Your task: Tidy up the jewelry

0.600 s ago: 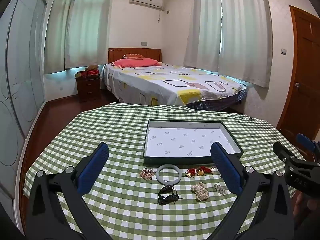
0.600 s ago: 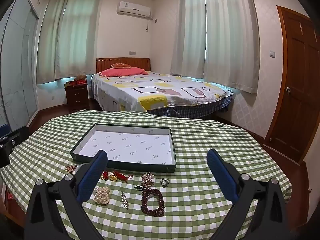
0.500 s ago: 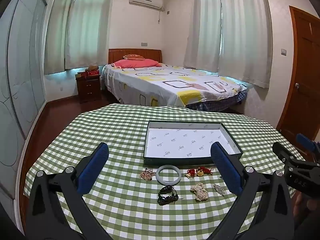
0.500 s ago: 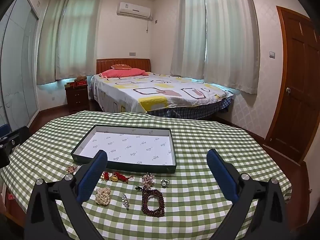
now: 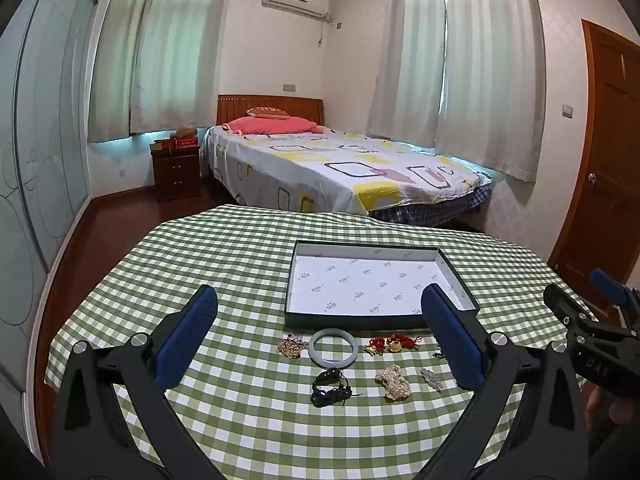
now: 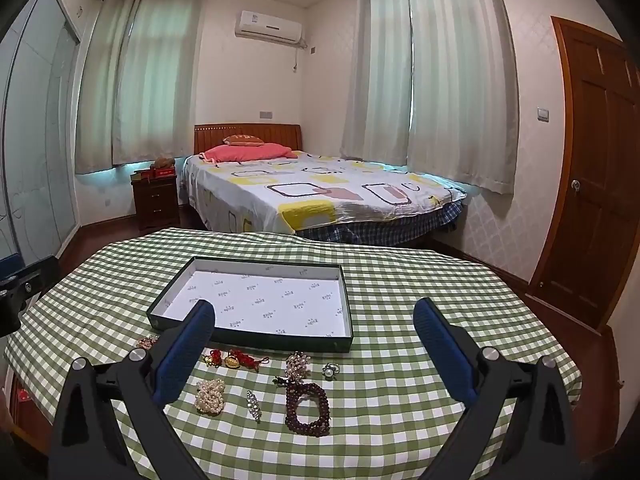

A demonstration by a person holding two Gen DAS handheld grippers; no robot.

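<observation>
My left claw (image 5: 320,338) hangs wide over the lower middle of its frame, holding nothing; my right claw (image 6: 314,352) is spread just as wide and just as bare in the lower middle of its own view.

Between the left claw's fingers, nearest me, lie a black corded pendant (image 5: 330,386), a pearl cluster (image 5: 394,378) to its right and a small silver brooch (image 5: 431,378) beyond that. A little higher in the frame sit a pale jade bangle (image 5: 333,347), a gold-toned piece (image 5: 290,346) to its left and a red-and-gold charm (image 5: 394,344) to its right. In the right view, low and centre, a dark red bead bracelet (image 6: 307,408) lies coiled, with a beaded cluster (image 6: 297,362) and a small ring (image 6: 331,369) just above it.

All of it rests loose on the green checked tabletop (image 5: 240,272). Behind the row, mid-frame, stands the shallow green tray (image 5: 376,322), its white lining bare.

So I judge the sorting not yet started: nothing is in the tray, and every piece is left to lift in, one at a time.

Farther off, in the upper half, are the bed (image 5: 340,164) and the curtains (image 5: 488,64).
</observation>
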